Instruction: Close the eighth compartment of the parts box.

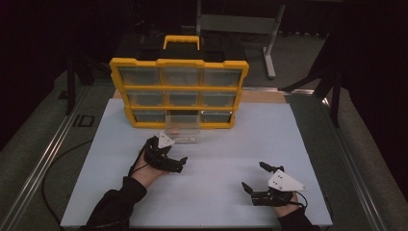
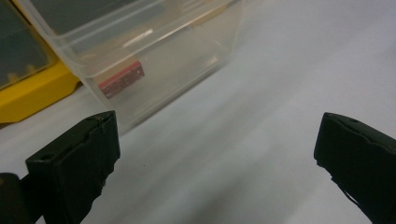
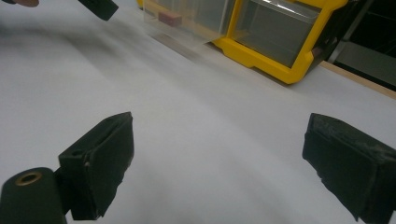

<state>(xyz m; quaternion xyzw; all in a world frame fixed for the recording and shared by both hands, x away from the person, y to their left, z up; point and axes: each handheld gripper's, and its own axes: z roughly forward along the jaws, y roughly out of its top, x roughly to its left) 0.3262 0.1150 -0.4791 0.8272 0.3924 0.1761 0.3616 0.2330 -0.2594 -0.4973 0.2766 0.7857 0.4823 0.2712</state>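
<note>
Drawer: the clear drawer (image 1: 183,129) sits centre of the high view, pulled out of the bottom row of the yellow organiser (image 1: 179,91), resting on the white board (image 1: 216,192).
Contents: a small red block (image 2: 121,80) lies inside it, upper left of my left gripper view.
Left gripper: my left gripper (image 1: 179,162) hangs just below the drawer, jaws wide apart, holding nothing.
Right gripper: my right gripper (image 1: 254,177) sits lower right, well apart from the drawer, jaws also spread and bare.
Key relation: the drawer's long axis runs up-frame into its slot; my left hand is the nearer one, I judge.
</note>
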